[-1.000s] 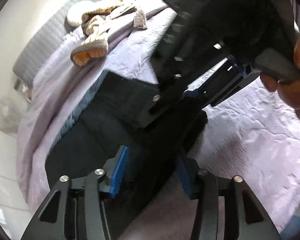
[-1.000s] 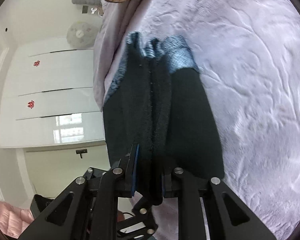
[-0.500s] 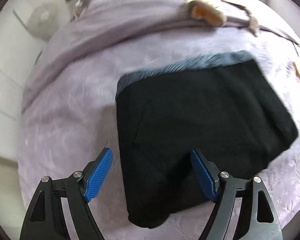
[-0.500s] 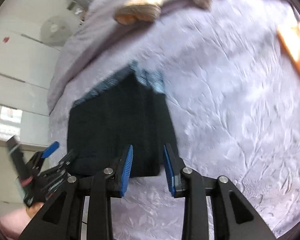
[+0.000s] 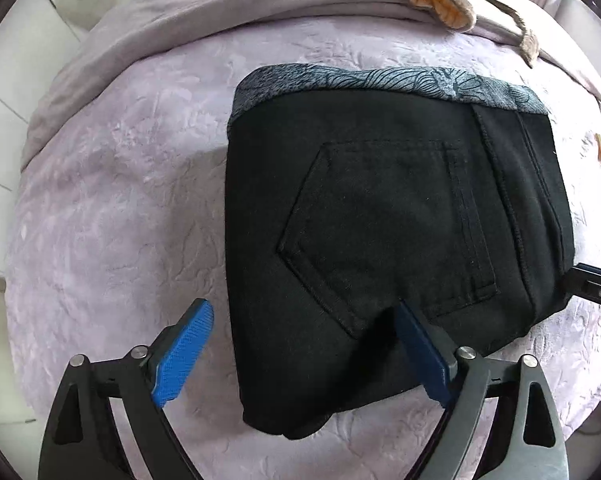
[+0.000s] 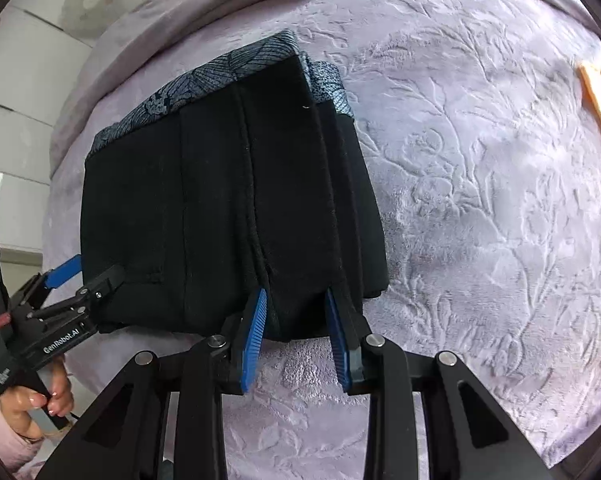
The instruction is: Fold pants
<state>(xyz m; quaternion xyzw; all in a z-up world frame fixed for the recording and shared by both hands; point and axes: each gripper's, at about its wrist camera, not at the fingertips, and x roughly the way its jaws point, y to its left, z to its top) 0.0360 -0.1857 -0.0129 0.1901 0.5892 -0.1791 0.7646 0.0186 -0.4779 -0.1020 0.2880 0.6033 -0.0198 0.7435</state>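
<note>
The black pants (image 5: pixel 380 220), with a patterned grey-blue waistband, lie folded in a flat block on the lilac bedspread (image 5: pixel 112 200). My left gripper (image 5: pixel 302 354) hovers over their near left corner. Its jaws are opening wide, and neither blue pad touches the cloth. In the right wrist view the pants (image 6: pixel 220 200) fill the left half. My right gripper (image 6: pixel 296 336) is at their near edge, part open, with the folded edge between its fingertips and no visible pinch. The left gripper (image 6: pixel 86 276) shows at the pants' left side, held by a hand (image 6: pixel 32 396).
A beige and orange plush bundle (image 5: pixel 440 0) lies on a folded lilac blanket (image 5: pixel 220 12) at the back of the bed. An orange item (image 6: pixel 600 92) sits at the right edge. White cupboard doors and a fan (image 6: pixel 88 4) stand beyond the bed's left side.
A second ago both grippers held the pants up by one edge. Now the pants lie folded on the bed, both jaws have opened off them, and the left gripper has swung over the left corner.
</note>
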